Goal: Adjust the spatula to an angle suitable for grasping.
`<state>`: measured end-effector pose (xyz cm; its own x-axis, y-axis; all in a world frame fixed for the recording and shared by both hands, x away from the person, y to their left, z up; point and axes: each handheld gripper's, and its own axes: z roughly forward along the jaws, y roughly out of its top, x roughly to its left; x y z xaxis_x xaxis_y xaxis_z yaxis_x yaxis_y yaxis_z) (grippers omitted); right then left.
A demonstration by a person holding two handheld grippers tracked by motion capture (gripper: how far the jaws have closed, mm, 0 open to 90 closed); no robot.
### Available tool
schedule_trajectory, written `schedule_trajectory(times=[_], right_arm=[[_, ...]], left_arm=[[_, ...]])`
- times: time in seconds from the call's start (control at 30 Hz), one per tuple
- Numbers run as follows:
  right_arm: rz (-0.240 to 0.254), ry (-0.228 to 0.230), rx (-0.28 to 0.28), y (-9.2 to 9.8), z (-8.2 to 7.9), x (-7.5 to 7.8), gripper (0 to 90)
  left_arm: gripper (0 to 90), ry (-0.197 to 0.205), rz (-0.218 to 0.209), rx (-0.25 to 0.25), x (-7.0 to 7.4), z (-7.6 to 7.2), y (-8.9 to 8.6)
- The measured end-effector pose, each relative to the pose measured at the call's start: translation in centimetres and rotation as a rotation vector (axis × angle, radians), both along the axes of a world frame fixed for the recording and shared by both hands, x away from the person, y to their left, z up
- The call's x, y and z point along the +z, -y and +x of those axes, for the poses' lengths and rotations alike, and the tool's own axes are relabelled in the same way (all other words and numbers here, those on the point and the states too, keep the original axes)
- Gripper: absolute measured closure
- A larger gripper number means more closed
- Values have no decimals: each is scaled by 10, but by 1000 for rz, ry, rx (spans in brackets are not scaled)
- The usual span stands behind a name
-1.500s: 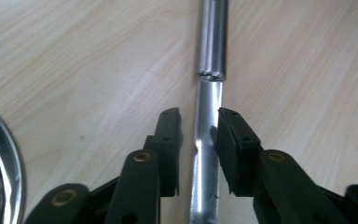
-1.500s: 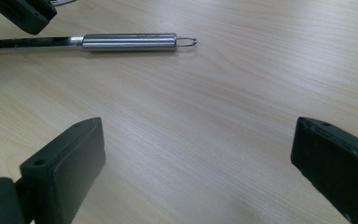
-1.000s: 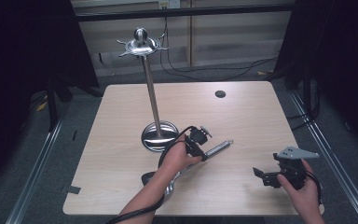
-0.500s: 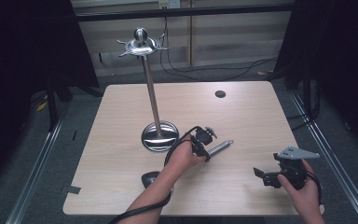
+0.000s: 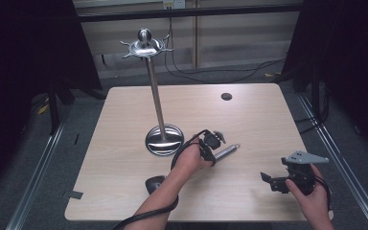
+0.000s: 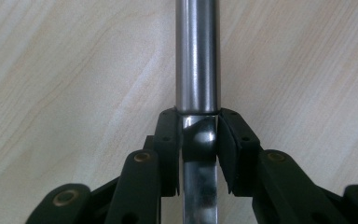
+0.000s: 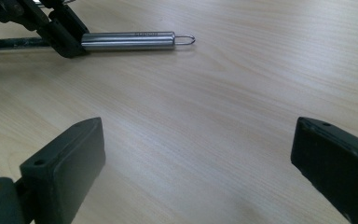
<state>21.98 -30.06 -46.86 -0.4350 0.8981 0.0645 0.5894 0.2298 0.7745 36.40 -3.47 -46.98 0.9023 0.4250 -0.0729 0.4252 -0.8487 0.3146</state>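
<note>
A: Any readable text?
B: Faint engraving on the steel handle (image 7: 128, 40) in the right gripper view, too small to read. No other labels.

A: Left claw?
B: Left claw (image 6: 198, 140) has just been closing a bit further, pinching the utensil at the neck where the round handle meets the flat shank. Pads press on both sides in the left gripper view. In the high view the left claw (image 5: 210, 143) sits mid-tabletop, handle (image 5: 226, 151) sticking out to the upper right, wire loop at its tip.

A: Is the utensil lifted?
B: Cannot tell; low, at or just above the tabletop (image 5: 249, 115).

A: Right claw?
B: Right claw (image 5: 270, 181) spread wide, nothing between the pads, bare wood in between. Held near the front right edge, well apart from the utensil.

A: Surroundings?
B: Tall steel stand (image 5: 154, 96) with round base (image 5: 164, 140) just left of the left claw, hook crown on top. Small dark disc (image 5: 226, 96) far side of the tabletop. Dark rounded thing (image 5: 154, 183) by the left forearm, partly hidden. Nothing lies between the two claws.
</note>
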Motion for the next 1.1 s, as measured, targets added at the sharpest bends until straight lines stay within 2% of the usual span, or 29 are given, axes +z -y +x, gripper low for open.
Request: schedule_trajectory(times=[0.03,0.07,0.1,0.17,0.23,0.27,0.37,0.43,0.47,0.53,0.67,0.7,0.93,0.97,1.07,1.1], right_arm=[[3,-2,-4,0,0,-1,27],[0,-3,-5,0,0,-1,27],[0,-5,-8,0,0,-1,27],[4,-5,-8,1,0,-1,27],[7,-2,-7,1,0,-1,27],[8,0,-6,2,0,-1,27],[10,-1,-9,2,0,0,27],[15,-2,-11,2,0,0,27],[16,-2,-11,1,0,0,27],[17,0,-10,1,1,0,27],[17,0,-11,1,1,0,27],[19,1,-7,1,1,0,27],[22,2,-8,1,1,0,27],[22,2,-8,1,1,0,27],[22,2,-13,0,1,-1,27],[20,4,-11,0,1,-1,27]], left_arm=[[706,-6,-9,11,1,0,-1],[706,4,-8,6,2,1,-3],[745,-13,-11,21,5,2,-5],[751,-5,-51,25,9,3,-9],[752,-9,-67,13,14,5,-14],[752,-9,-87,29,16,4,-16],[752,-5,-108,32,21,5,-22],[752,19,-138,41,28,5,-29],[752,19,-138,41,28,5,-29],[753,43,-178,48,35,5,-38],[752,52,-207,48,44,4,-47],[753,58,-238,58,48,2,-53],[753,87,-315,51,64,-2,-73],[753,87,-315,51,64,-2,-73],[753,94,-369,90,69,-5,-79],[753,97,-387,82,71,-6,-85]])
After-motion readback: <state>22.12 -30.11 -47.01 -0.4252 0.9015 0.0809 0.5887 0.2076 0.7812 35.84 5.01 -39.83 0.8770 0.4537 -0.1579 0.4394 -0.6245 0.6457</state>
